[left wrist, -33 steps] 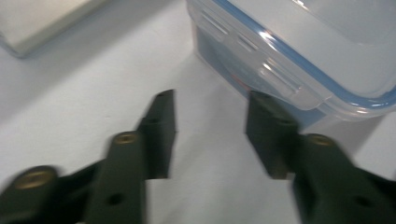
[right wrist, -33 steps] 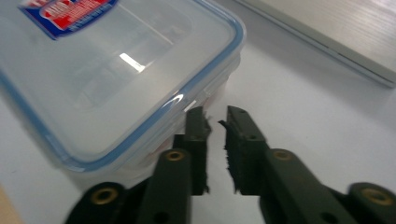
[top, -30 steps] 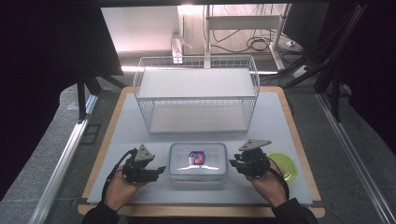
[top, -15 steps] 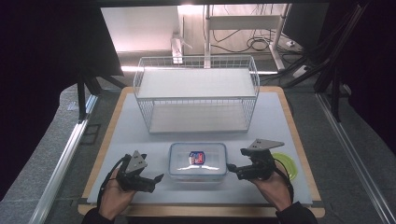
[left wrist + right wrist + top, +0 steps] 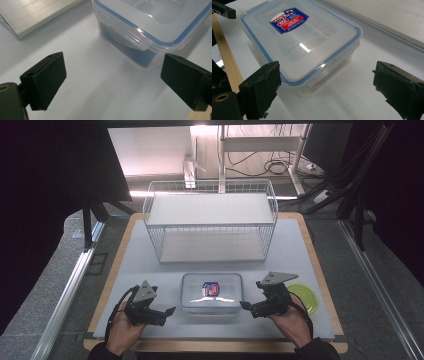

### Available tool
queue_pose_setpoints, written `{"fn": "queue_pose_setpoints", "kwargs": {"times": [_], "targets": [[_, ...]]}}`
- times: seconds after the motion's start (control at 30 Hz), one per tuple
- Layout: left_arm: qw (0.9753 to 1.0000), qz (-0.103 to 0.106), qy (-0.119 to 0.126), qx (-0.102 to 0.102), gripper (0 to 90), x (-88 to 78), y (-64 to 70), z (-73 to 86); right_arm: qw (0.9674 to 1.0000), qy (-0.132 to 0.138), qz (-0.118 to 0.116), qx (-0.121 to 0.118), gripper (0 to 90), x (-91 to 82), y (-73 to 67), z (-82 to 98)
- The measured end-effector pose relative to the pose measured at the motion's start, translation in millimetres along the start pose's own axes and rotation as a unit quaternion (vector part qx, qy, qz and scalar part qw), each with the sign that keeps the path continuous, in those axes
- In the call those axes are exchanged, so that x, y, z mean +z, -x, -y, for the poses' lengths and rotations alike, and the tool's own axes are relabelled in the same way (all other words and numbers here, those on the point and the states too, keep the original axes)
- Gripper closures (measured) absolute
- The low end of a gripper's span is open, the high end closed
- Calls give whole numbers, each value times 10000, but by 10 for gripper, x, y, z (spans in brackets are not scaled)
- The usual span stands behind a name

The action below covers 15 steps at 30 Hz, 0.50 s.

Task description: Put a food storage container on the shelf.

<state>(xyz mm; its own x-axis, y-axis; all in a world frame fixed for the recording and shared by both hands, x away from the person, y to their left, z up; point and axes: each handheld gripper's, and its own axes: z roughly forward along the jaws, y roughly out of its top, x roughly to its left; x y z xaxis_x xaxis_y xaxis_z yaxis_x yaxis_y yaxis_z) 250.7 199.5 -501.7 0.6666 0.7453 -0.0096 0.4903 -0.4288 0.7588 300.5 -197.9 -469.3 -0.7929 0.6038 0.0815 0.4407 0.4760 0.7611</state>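
Clear plastic container (image 5: 212, 293) lying at table centre-front; left gripper (image 5: 169, 311) at nine o'clock, right gripper (image 5: 244, 305) at three, jaws just opening wide, gripping nothing.

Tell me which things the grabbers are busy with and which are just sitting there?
Busy with: plastic box, between the left gripper and right gripper; both jaws have just been opening, nothing between them.

Just sitting: wire basket, green lid.
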Motion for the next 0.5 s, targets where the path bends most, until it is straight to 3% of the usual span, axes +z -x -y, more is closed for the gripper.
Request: {"fn": "queue_pose_setpoints", "kwargs": {"times": [0.23, 0.4, 0.43, 0.47, 0.5], "targets": [[9994, 303, 28, -133, 19, 46, -26, -70, 10000, 5, 22, 59, 39, 47, -13, -31], [9993, 337, 106, -120, 20, 125, -84, -164, 9998, -59, -5, 213, 22, 69, 16, -76], [9979, 545, 173, -303, 20, 173, -125, -216, 9994, -88, -80, 314, 23, 86, 37, -103], [9979, 545, 173, -303, 20, 173, -125, -216, 9994, -88, -80, 314, 23, 86, 37, -103], [9963, 718, 175, -428, 22, 226, -157, -250, 9991, -175, -121, 366, 23, 124, 44, -126]]}}
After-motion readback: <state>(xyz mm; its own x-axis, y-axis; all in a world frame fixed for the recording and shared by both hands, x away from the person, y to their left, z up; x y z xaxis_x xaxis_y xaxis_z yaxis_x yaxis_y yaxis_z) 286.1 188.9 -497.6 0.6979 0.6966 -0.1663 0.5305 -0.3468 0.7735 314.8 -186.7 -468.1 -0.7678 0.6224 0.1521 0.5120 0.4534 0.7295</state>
